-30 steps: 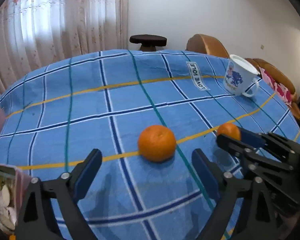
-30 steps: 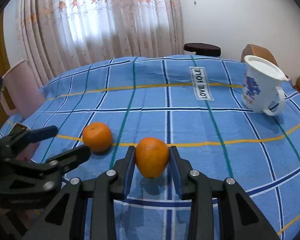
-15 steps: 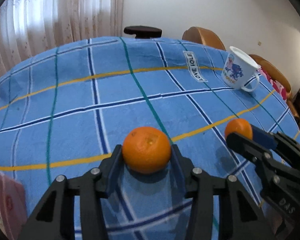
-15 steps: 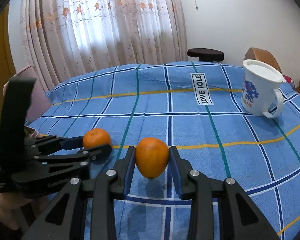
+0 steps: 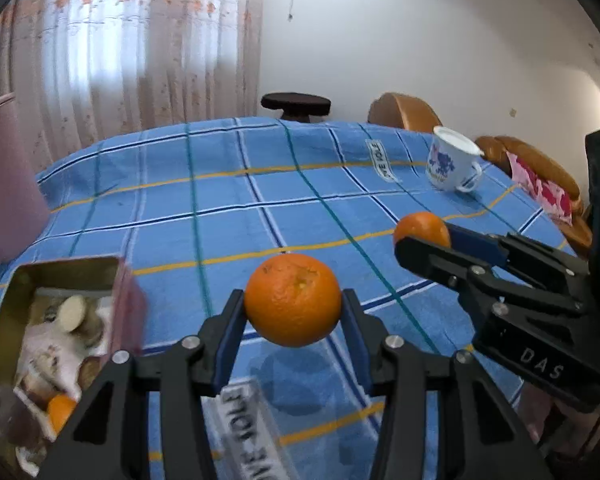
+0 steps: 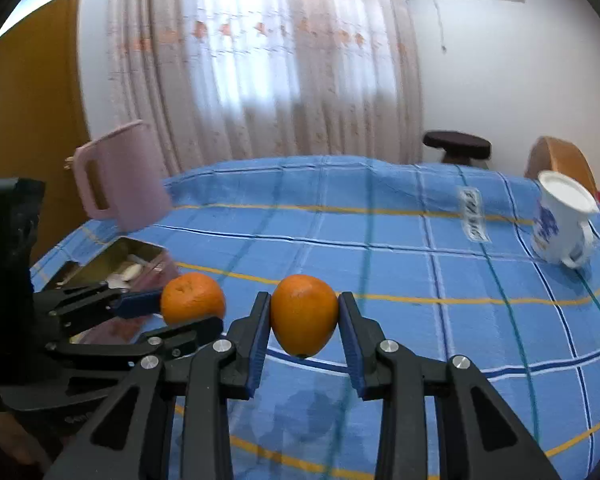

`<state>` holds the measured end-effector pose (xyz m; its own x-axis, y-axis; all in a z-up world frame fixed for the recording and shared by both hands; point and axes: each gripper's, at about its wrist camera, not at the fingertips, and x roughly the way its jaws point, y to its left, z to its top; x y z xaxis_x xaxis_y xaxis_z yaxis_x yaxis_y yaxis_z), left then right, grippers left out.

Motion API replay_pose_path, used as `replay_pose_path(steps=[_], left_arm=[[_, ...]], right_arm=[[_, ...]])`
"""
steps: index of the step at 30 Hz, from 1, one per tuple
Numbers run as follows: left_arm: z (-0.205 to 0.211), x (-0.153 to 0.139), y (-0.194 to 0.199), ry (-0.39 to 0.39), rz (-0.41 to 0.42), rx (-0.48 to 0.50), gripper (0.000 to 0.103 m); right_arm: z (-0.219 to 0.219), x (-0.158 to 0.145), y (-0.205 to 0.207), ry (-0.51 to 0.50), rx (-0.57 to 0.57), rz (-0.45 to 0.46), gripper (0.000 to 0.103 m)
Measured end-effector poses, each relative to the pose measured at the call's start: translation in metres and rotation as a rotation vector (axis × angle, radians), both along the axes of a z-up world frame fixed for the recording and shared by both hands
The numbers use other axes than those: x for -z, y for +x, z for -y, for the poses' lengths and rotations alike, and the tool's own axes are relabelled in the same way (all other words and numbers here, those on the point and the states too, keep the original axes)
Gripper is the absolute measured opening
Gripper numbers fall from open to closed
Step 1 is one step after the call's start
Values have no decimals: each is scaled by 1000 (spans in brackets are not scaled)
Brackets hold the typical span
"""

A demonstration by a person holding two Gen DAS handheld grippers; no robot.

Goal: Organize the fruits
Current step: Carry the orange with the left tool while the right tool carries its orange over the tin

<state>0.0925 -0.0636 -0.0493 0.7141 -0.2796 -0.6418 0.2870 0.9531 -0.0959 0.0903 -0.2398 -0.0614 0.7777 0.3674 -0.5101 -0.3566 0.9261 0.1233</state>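
Note:
My left gripper (image 5: 293, 308) is shut on a round orange (image 5: 293, 301), lifted above the blue checked tablecloth (image 5: 220, 216), with its shadow below. My right gripper (image 6: 303, 314) is shut on a second orange (image 6: 303, 312), also raised off the cloth. In the left wrist view the right gripper (image 5: 424, 236) stands to the right with its orange (image 5: 420, 227). In the right wrist view the left gripper (image 6: 188, 312) is at the left with its orange (image 6: 192, 298). An open pink tin (image 5: 60, 320) at the lower left holds small items and an orange piece (image 5: 60, 412).
A pink jug (image 6: 120, 176) stands at the table's left edge behind the tin (image 6: 132, 264). A white mug with blue print (image 5: 452, 164) sits at the far right. Wooden chairs (image 5: 404, 112) and a dark stool (image 5: 296, 104) stand beyond the table, with a curtain behind.
My left gripper closed on its orange and lifted it. Both grippers with their oranges rose and swung left, bringing the tin and pink jug into view.

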Motion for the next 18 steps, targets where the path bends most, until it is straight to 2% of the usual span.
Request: replay_pose_path(steps=[7, 18], left_arm=[[-42, -14, -30, 10, 72, -84, 49], [-103, -18, -49, 2, 104, -205, 49]], right_arm=[[-41, -21, -19, 6, -92, 57, 36], [-104, -34, -26, -14, -228, 86, 36]])
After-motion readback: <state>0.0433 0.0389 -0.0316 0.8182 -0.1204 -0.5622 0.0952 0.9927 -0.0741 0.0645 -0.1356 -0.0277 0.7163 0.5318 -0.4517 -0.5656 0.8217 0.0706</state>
